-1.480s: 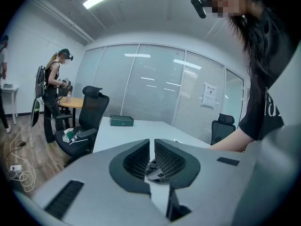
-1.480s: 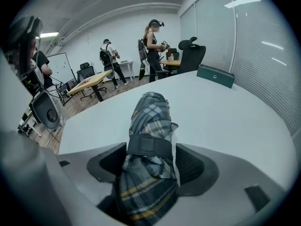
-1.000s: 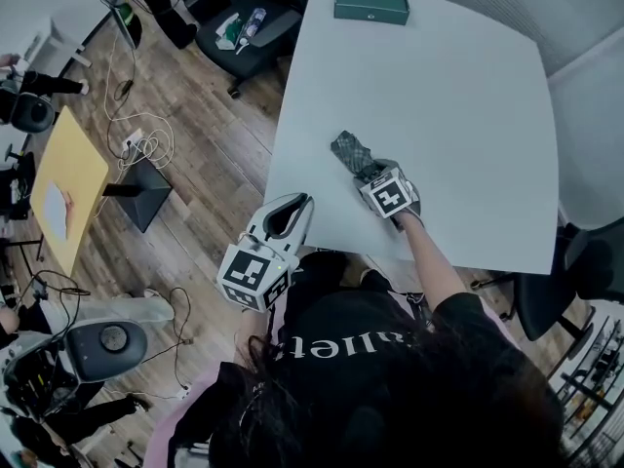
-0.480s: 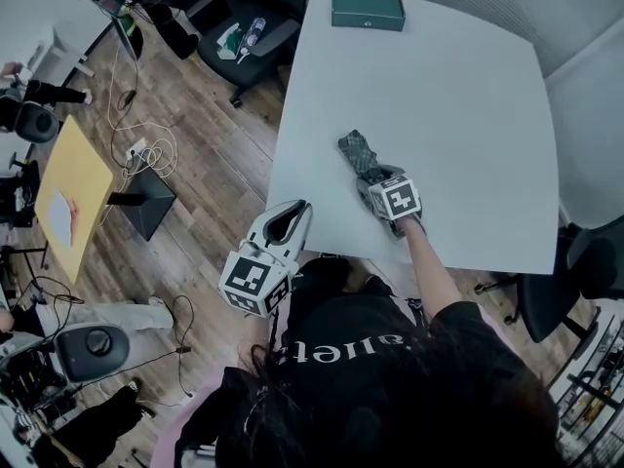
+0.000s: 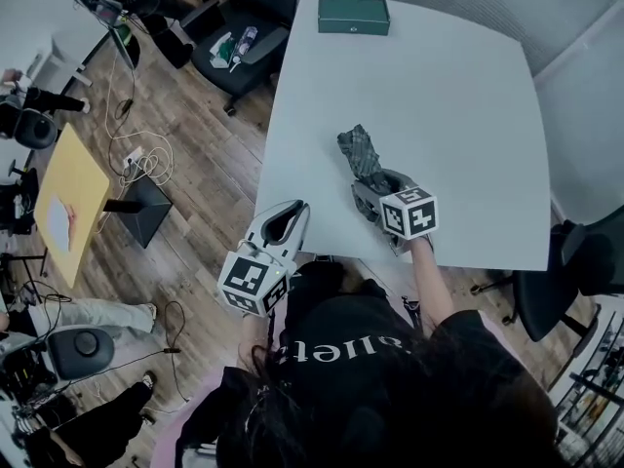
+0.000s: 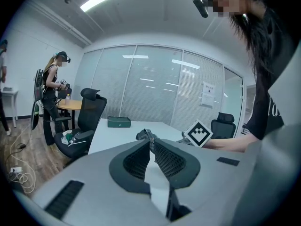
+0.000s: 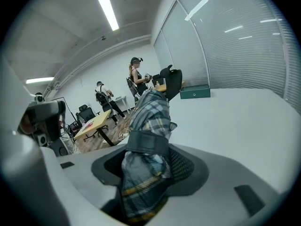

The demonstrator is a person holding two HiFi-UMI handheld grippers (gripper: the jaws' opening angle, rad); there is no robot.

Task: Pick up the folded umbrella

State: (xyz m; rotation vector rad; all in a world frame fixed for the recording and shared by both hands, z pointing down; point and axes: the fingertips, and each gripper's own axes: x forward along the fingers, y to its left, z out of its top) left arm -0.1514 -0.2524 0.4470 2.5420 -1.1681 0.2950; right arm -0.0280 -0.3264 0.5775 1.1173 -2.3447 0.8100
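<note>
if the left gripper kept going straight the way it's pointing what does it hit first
Probably the white table, at its near edge, as the left gripper tilts down; beyond, its closed jaws line up with the folded umbrella in the right gripper. Depth is unclear.

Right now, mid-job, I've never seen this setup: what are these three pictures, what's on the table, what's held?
No robot: a person holds a two-jaw gripper in each hand. The head view looks down from the person's head; each gripper view looks along its own jaws. The right gripper has just been closing its jaws and grips the plaid folded umbrella over the white table, where a green box sits at the far edge. The left gripper is shut and empty, off the table's near edge.
</note>
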